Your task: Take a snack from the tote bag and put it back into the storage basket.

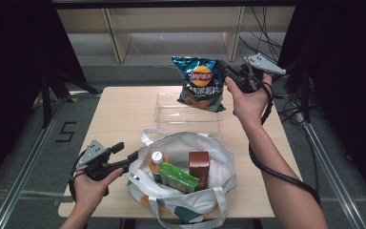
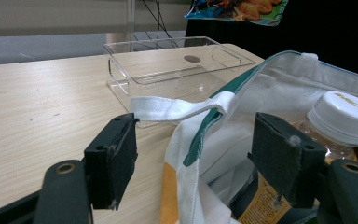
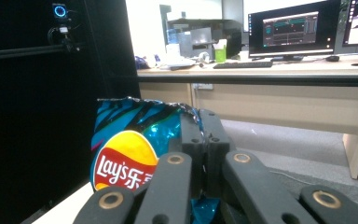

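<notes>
A blue bag of chips [image 1: 200, 82] hangs in the air above the clear plastic tray [image 1: 167, 116], pinched at its top right corner by my right gripper [image 1: 226, 71], which is shut on it. The right gripper view has the jaws pressed together on the bag's crinkled top edge [image 3: 142, 114]. My left gripper [image 1: 127, 151] is open at the left rim of the white tote bag [image 1: 219, 164]; in its own view the bag's rim and strap [image 2: 177, 108] lie between its fingers [image 2: 116, 158], which do not press on them. The tote holds a bottle [image 1: 156, 162], a green packet [image 1: 177, 176] and a brown box [image 1: 198, 168].
The tray [image 2: 168, 65] lies empty on the wooden table [image 1: 119, 114] behind the tote. Desk legs and cables stand beyond the table's far edge. Bare tabletop lies left of the tray and tote.
</notes>
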The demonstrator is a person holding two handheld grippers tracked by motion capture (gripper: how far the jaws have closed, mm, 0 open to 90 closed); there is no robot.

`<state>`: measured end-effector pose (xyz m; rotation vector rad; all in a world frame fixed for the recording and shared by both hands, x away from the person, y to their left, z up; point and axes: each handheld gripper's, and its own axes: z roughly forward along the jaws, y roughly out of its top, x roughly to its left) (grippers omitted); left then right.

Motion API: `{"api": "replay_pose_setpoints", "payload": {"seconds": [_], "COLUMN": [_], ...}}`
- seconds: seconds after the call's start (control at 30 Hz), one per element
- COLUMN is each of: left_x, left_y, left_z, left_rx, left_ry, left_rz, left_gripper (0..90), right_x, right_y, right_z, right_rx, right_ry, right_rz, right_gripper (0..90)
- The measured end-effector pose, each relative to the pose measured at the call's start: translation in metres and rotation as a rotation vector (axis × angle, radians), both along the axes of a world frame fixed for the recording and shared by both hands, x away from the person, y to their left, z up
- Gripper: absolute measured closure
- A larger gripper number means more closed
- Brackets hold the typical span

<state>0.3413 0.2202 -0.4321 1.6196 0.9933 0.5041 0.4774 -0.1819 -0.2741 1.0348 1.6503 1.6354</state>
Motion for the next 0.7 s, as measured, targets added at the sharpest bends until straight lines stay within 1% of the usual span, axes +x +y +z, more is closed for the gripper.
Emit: {"api": "replay_pose_setpoints", "payload": {"seconds": [0.03, 0.2, 0.23, 0.33, 0.4, 0.43, 0.5, 0.53, 0.57, 0.6, 0.63, 0.67, 0.7], "left_x": [0.0, 0.0, 0.0, 0.0, 0.0, 0.0, 0.0, -0.001, -0.001, -0.001, 0.0, 0.0, 0.0], "left_y": [0.0, 0.001, 0.001, 0.001, 0.0, 0.0, 0.001, 0.0, 0.001, 0.001, 0.002, 0.002, 0.002], "left_z": [0.0, 0.0, 0.0, 0.0, 0.0, 0.0, 0.001, 0.001, 0.001, 0.001, 0.001, 0.001, 0.001], "left_rx": [0.001, 0.0, 0.0, -0.001, 0.0, -0.001, -0.006, -0.005, -0.007, -0.003, -0.002, -0.001, -0.001], "left_ry": [0.001, 0.0, 0.0, -0.003, 0.0, -0.002, -0.012, -0.004, -0.004, -0.006, -0.006, -0.006, -0.007], "left_rz": [0.0, 0.003, 0.004, 0.004, 0.003, 0.002, -0.007, 0.003, 0.003, 0.007, 0.006, 0.007, 0.006], "left_gripper": [30.6, 30.6, 30.7, 30.7, 30.6, 30.6, 30.6, 30.7, 30.6, 30.7, 30.7, 30.6, 30.7], "right_x": [0.001, 0.006, 0.007, 0.01, 0.01, 0.011, 0.012, 0.012, 0.014, 0.015, 0.015, 0.015, 0.017], "right_y": [-0.001, 0.0, 0.002, 0.002, 0.002, 0.001, 0.0, 0.002, 0.002, 0.001, 0.001, 0.001, 0.001], "right_z": [0.0, 0.001, 0.0, 0.0, 0.0, -0.001, -0.003, -0.003, -0.004, -0.006, -0.006, -0.006, -0.007], "right_rx": [-0.01, -0.005, 0.011, 0.004, 0.005, -0.009, -0.012, 0.003, 0.005, -0.008, -0.007, -0.008, -0.013], "right_ry": [0.005, 0.004, 0.009, 0.002, 0.005, 0.001, 0.0, 0.011, 0.006, 0.007, 0.017, 0.015, 0.011], "right_rz": [0.002, -0.008, -0.025, -0.03, -0.033, -0.019, -0.022, -0.033, -0.039, -0.025, -0.035, -0.024, -0.029], "right_gripper": [90.0, 90.0, 90.0, 90.0, 90.0, 90.0, 90.0, 90.0, 90.0, 90.0, 90.0, 90.0, 90.0]}}
